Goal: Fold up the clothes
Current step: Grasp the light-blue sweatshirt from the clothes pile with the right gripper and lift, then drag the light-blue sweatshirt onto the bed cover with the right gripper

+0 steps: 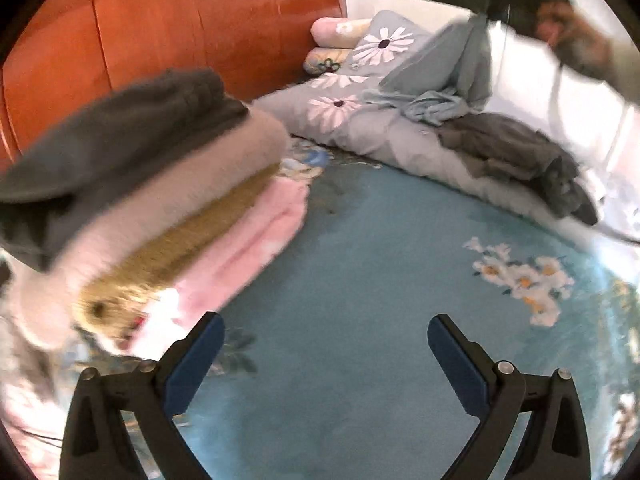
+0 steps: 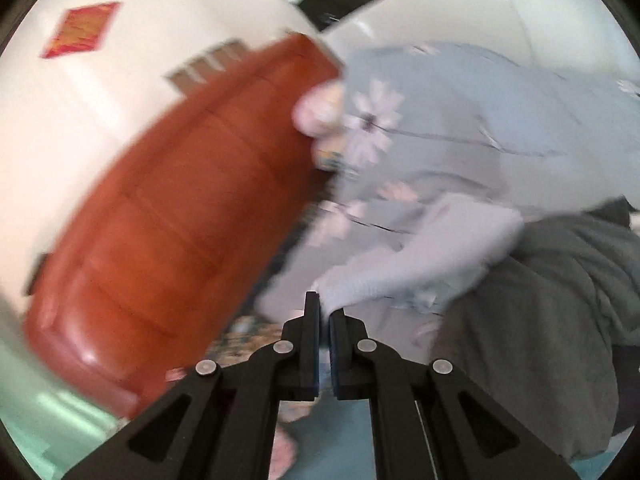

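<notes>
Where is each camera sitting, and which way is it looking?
Left wrist: rides the open left gripper, looking down across the blue bedsheet at folded clothes; a blurred hand shows far right.
Right wrist: rides the right gripper, shut on a light grey garment, facing the headboard.
Both see the headboard, flowered quilt and dark grey clothes.

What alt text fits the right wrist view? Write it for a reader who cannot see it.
The black two-finger right gripper is shut on a corner of a pale blue-grey garment, which stretches away to the right. Behind it, blurred, are a reddish-brown wooden headboard, a grey daisy-print quilt and a dark grey garment.
</notes>
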